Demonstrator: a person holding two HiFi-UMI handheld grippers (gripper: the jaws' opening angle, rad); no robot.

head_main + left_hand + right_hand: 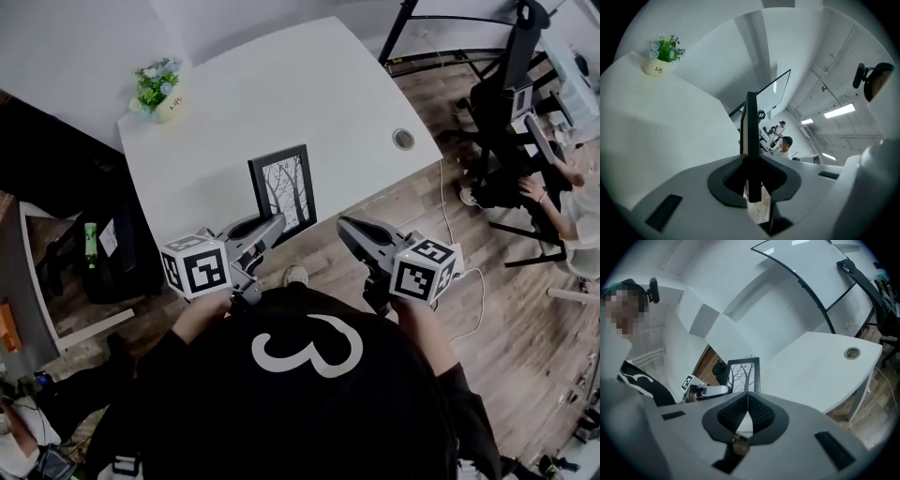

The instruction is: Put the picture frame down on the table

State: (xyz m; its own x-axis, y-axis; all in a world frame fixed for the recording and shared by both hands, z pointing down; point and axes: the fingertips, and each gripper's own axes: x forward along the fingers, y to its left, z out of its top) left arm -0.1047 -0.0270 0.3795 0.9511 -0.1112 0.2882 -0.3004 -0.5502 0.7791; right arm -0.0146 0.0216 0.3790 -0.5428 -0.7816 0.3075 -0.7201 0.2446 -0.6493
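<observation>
The head camera looks steeply down past the person's shoulders onto the white worktop and the wooden floor. The camera on the left gripper sits tight behind its jaws, facing across the worktop, edge-on to the picture frame. The camera on the right gripper faces the frame's front. All three share frame and worktop.

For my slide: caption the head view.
Left tongs hold the picture frame upright at the table's edge; right tongs shut, empty.

Office or lab workspace: white curved-edge desk with round metal cable grommet, black swivel office chair, wood-plank floor, ceiling strip lights
</observation>
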